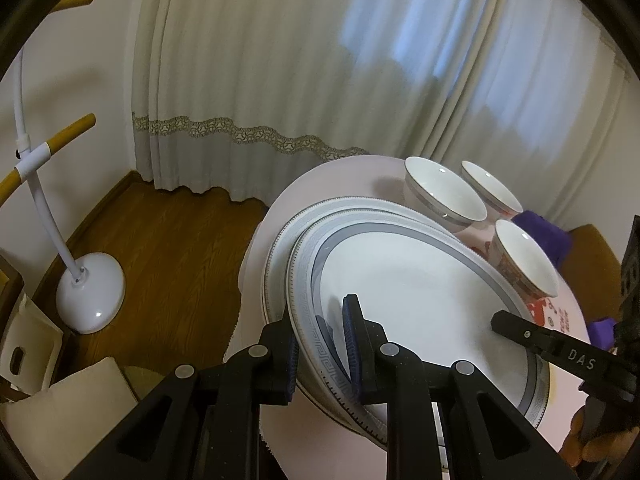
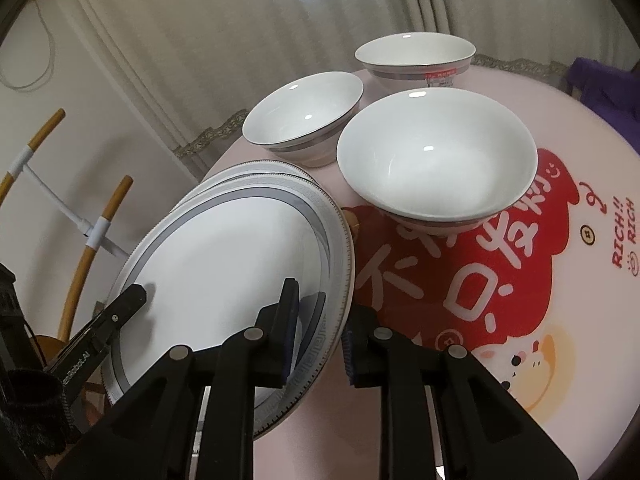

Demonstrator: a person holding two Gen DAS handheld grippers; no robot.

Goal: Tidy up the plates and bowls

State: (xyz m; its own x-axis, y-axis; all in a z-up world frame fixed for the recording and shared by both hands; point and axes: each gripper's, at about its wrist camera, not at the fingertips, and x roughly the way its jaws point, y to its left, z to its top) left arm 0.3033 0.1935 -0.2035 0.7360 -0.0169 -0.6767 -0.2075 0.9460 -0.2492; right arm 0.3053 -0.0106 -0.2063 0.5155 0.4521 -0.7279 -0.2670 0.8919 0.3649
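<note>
Left wrist view shows my left gripper clamped on the near-left rim of the top plate, 1 pad above the rim and 1 below. My right gripper straddles the same plate's right rim; its jaws stand narrow around the rim, though I cannot tell whether both pads press. That plate sits on a second plate at the left of the round table. 3 white bowls stand beyond, empty and upright.
</note>
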